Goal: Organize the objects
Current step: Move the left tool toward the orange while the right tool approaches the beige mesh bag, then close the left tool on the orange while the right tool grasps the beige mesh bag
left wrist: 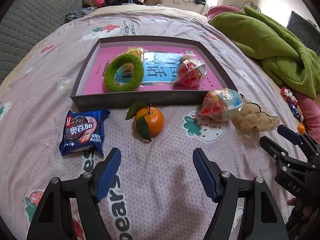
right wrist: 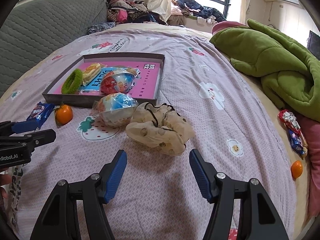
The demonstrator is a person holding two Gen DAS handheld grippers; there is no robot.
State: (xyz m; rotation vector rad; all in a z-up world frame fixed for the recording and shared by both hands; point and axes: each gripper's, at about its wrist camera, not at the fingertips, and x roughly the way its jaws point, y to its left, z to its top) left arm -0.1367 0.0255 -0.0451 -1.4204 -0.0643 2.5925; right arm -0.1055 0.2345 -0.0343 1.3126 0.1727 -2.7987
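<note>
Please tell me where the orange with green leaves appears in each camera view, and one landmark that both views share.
Left wrist: the orange is at centre, just in front of the tray's near wall.
Right wrist: the orange is at far left, below the tray's near wall.
Shared landmark: the blue cookie packet left of it.

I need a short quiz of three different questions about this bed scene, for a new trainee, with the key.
1. True or false: the green ring lies inside the tray.
2. Which item lies in front of the tray, between the cookie packet and the wrapped ball? A) tangerine B) spoon C) cup
3. Fill in: both the left gripper and the right gripper are ____.

Key: 1 true. 2 A, the tangerine. 3 open, holding nothing.
</note>
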